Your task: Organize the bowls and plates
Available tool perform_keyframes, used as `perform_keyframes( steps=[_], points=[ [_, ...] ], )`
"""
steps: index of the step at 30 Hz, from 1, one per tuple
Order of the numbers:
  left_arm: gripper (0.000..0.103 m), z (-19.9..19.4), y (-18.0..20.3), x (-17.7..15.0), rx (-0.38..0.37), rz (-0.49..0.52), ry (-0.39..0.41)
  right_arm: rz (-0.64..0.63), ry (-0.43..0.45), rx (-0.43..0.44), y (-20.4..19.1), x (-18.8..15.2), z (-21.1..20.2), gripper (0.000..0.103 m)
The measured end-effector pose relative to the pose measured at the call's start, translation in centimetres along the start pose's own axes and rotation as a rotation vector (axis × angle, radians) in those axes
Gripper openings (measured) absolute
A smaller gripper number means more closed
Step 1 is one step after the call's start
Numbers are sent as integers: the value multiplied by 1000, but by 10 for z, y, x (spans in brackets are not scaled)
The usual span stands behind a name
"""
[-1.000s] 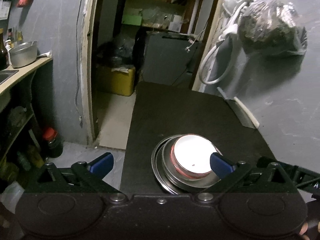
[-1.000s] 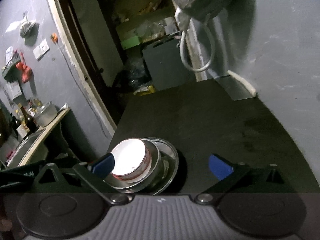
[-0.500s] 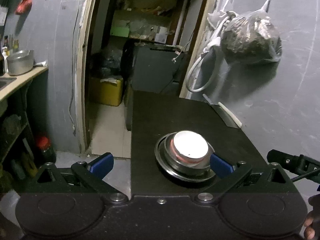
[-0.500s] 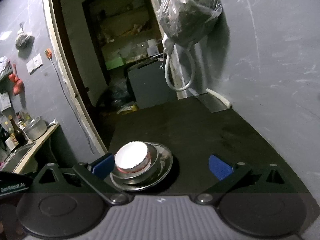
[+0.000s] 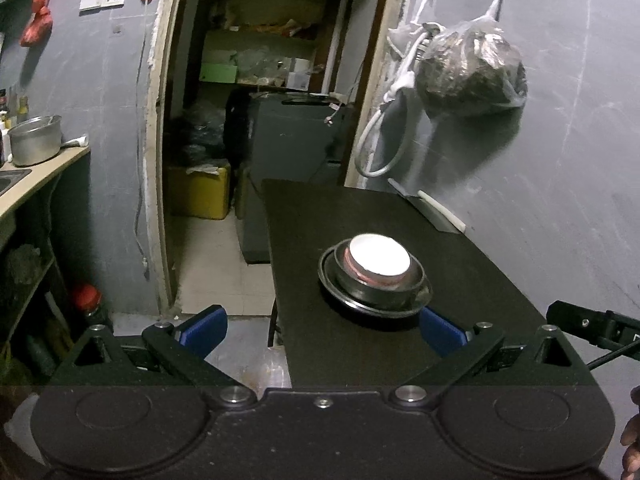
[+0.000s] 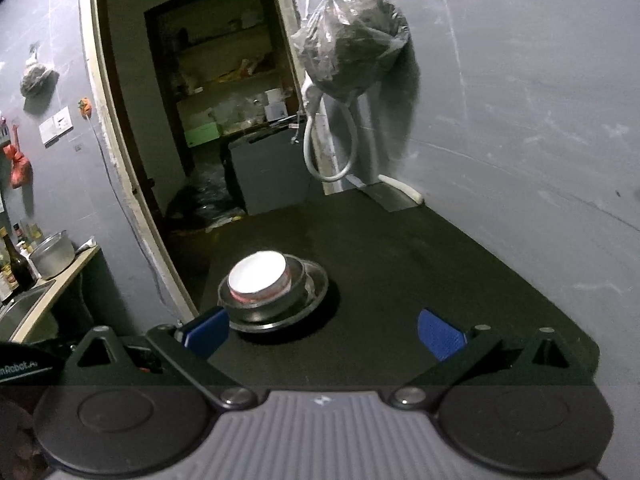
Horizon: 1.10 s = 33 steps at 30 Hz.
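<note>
A nested stack stands on the black table [image 5: 360, 216] [image 6: 420, 256]: a steel plate [image 5: 416, 307] [image 6: 314, 292] at the bottom, a steel bowl [image 5: 376, 286] [image 6: 264, 306] in it, and a pink bowl with a white inside [image 5: 379, 260] [image 6: 258, 272] on top. My left gripper [image 5: 322, 330] is open and empty, back from the stack near the table's front left edge. My right gripper [image 6: 322, 336] is open too, holding nothing, with the stack just beyond its left fingertip. The right gripper's tip [image 5: 592, 326] shows at the right edge of the left wrist view.
A grey wall runs along the table's right side, with a hanging plastic bag [image 5: 470, 76] [image 6: 352, 52] and a white hose loop [image 5: 380, 144]. A knife [image 5: 430, 206] lies at the table's far right. A doorway, a yellow box [image 5: 198, 192] and a counter with a pot [image 5: 34, 146] are to the left.
Both grippers have drawn back and up from the stack, which now looks smaller and farther. The stack itself stays put on the table. Both stay open.
</note>
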<state>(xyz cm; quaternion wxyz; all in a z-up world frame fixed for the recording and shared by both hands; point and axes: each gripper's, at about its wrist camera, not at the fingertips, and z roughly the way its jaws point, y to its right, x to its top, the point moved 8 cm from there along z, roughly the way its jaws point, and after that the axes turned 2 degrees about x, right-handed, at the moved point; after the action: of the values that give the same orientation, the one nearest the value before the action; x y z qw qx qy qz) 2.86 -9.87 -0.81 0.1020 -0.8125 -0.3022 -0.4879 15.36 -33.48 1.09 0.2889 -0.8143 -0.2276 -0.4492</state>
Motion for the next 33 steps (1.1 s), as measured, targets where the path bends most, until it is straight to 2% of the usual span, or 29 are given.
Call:
perform_keyframes(
  steps=[4,9,33],
  points=[
    [102,-5,-7,-14,-2,-3,-22,-10,-21,-15,-2,-17,-7,103],
    [102,-7,-14,-20,8,-6,-32,-43,-16,-11,-9,-20,-10,103],
    [102,5,-10,-12,15,-2,-33,-47,-43,-10,-4,-16,9,103]
  ],
)
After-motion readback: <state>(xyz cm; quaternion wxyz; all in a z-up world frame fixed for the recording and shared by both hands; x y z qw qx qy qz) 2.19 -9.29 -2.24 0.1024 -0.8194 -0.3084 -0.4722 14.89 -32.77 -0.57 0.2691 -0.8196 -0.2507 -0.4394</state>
